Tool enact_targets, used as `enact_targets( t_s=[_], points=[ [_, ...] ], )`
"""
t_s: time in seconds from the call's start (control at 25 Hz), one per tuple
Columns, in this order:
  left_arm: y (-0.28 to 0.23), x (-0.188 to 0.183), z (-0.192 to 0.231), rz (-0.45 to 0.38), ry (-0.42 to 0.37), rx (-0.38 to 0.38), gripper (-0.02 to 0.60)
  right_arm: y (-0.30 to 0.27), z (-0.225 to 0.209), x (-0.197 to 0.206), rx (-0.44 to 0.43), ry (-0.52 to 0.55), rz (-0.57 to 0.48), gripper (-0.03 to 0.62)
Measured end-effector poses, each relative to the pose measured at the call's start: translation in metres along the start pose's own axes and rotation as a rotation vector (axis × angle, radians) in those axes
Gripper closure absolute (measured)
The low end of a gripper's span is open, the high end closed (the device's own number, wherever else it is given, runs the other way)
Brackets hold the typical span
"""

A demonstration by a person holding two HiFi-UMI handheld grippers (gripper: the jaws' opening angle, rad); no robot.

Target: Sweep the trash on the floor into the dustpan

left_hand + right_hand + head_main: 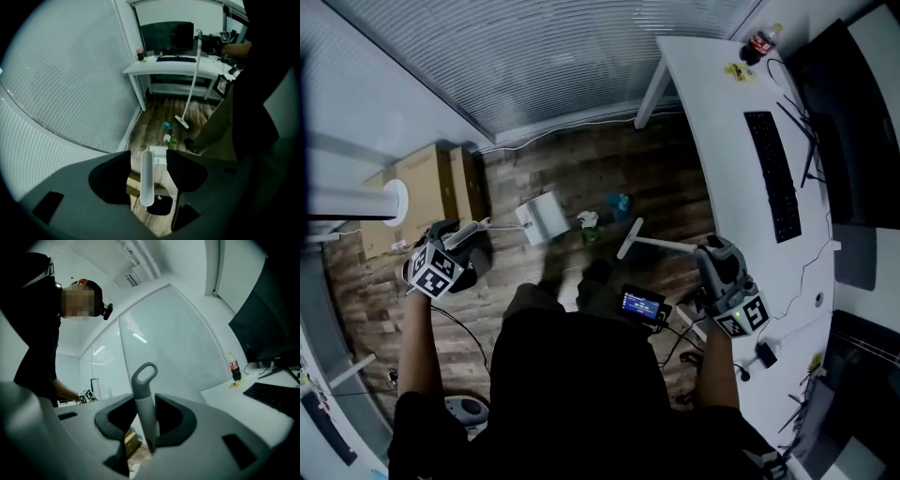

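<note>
jaws of left gripper (148, 158) wide around white dustpan handle (146, 183) | right gripper (145, 403) clamps grey broom handle (141, 390)

The white dustpan (542, 217) is sitting on the floor, its long handle (146, 180) rising loose between the parted jaws of my left gripper (149, 153). Just right of the dustpan, a crumpled white scrap (588, 218), a green piece (591, 235) and a blue piece (622, 205) are lying. Past them the white broom (630, 240) is slanting, its grey looped handle (142, 390) pinched in my right gripper (145, 397).

Black short-sleeved shirt (572, 394); grey jaws; black-white marker cubes (434, 269).
</note>
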State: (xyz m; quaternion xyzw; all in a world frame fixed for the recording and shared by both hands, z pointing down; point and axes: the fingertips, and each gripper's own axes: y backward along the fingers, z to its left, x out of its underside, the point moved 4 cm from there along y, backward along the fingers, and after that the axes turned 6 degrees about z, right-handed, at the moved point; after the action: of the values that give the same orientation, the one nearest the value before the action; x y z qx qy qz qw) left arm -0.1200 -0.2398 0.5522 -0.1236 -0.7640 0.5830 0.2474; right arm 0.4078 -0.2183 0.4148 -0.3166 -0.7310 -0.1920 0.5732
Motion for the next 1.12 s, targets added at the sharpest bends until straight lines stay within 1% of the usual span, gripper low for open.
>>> enact_targets(
  t_s=[0.08, 0.2, 0.28, 0.4, 0.52, 0.6, 0.68, 0.76, 0.8, 0.96, 1.04, 1.12],
  points=[
    [-0.012, 0.011, 0.005, 0.053, -0.013, 0.028, 0.35, -0.006, -0.009, -0.001, -0.011, 0.001, 0.005, 0.491],
    [-0.032, 0.022, 0.01, 0.11, -0.05, 0.074, 0.341, -0.012, -0.018, 0.0, -0.023, 0.008, 0.025, 0.49],
    [-0.046, 0.03, 0.013, 0.137, -0.064, 0.108, 0.341, -0.013, -0.022, 0.003, -0.016, 0.016, 0.05, 0.49],
    [-0.062, 0.045, 0.017, 0.155, -0.049, 0.175, 0.344, -0.015, -0.029, 0.015, 0.018, 0.028, 0.099, 0.49],
    [-0.073, 0.053, 0.015, 0.143, -0.038, 0.236, 0.351, -0.017, -0.034, 0.017, 0.055, -0.001, 0.109, 0.49],
    [-0.077, 0.056, 0.015, 0.125, -0.032, 0.26, 0.378, -0.018, -0.041, 0.022, 0.075, 0.015, 0.145, 0.49],
    [-0.08, 0.057, 0.017, 0.112, -0.031, 0.27, 0.403, -0.02, -0.048, 0.031, 0.088, 0.038, 0.193, 0.49],
    [-0.08, 0.053, 0.017, 0.098, -0.045, 0.272, 0.429, -0.022, -0.053, 0.041, 0.097, 0.042, 0.231, 0.49],
    [-0.08, 0.05, 0.017, 0.09, -0.056, 0.275, 0.455, -0.022, -0.054, 0.045, 0.102, 0.038, 0.244, 0.49],
    [-0.082, 0.04, 0.018, 0.057, -0.076, 0.302, 0.454, -0.022, -0.056, 0.06, 0.103, 0.03, 0.291, 0.49],
    [-0.08, 0.036, 0.018, 0.043, -0.113, 0.309, 0.455, -0.025, -0.055, 0.064, 0.092, 0.035, 0.313, 0.49],
    [-0.078, 0.034, 0.016, 0.037, -0.188, 0.311, 0.465, -0.027, -0.052, 0.066, 0.082, 0.046, 0.333, 0.49]
  ],
)
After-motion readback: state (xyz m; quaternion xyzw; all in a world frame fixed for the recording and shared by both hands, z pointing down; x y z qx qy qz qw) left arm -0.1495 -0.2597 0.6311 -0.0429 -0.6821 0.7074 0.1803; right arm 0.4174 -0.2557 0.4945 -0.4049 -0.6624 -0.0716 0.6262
